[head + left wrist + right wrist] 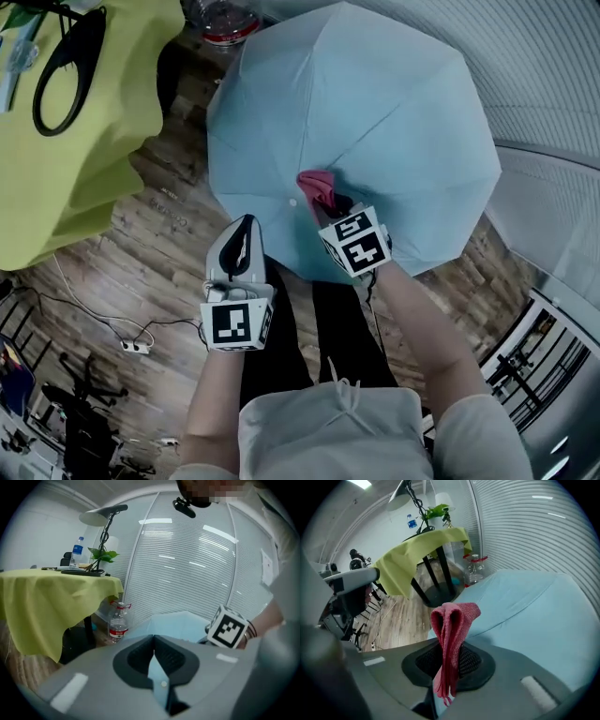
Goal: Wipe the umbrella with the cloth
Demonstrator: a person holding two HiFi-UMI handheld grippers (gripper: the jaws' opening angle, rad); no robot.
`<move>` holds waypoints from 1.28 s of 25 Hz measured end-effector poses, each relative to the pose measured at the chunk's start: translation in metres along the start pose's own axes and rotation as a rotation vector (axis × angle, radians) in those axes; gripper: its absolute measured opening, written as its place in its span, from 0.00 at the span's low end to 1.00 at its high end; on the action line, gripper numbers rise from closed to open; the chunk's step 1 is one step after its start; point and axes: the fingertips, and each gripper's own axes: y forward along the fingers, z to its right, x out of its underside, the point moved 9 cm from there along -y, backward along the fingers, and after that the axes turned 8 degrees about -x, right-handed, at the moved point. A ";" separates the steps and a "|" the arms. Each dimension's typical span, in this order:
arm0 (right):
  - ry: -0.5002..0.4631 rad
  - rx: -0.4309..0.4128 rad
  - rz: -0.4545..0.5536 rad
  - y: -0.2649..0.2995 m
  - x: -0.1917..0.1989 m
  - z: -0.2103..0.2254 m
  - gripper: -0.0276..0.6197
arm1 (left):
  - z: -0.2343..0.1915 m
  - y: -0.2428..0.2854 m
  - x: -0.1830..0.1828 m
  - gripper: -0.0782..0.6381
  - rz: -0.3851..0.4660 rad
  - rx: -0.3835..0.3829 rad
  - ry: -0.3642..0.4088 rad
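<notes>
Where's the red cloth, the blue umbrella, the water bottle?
Red woven cloth [451,630]: right gripper view, folded middle.
Light blue open umbrella [375,112]: head view, canopy panel.
Clear plastic water bottle [118,632]: left gripper view, red label.

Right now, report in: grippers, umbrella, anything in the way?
Left gripper shut on umbrella rim. Right gripper shut on red cloth, above canopy. Water bottle by far rim, off the wiping path.
</notes>
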 end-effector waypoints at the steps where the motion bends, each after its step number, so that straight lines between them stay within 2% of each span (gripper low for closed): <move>1: -0.004 -0.013 -0.014 0.008 0.003 0.002 0.13 | 0.001 0.002 0.004 0.12 0.002 -0.008 -0.005; 8: -0.043 -0.070 -0.089 0.051 0.014 0.003 0.13 | -0.005 0.015 0.026 0.12 -0.028 -0.047 -0.040; 11: -0.062 -0.065 -0.113 0.057 0.017 0.007 0.12 | -0.001 0.014 0.030 0.12 -0.042 -0.053 -0.047; 17: -0.060 -0.024 -0.109 0.049 0.018 0.022 0.13 | 0.013 0.017 0.041 0.12 -0.089 -0.063 -0.086; 25: -0.140 -0.014 -0.127 0.029 0.005 0.049 0.13 | 0.042 0.030 0.036 0.12 -0.104 -0.041 -0.056; 32: -0.177 0.018 -0.120 -0.001 -0.008 0.082 0.13 | 0.073 0.048 0.025 0.12 -0.100 -0.050 -0.076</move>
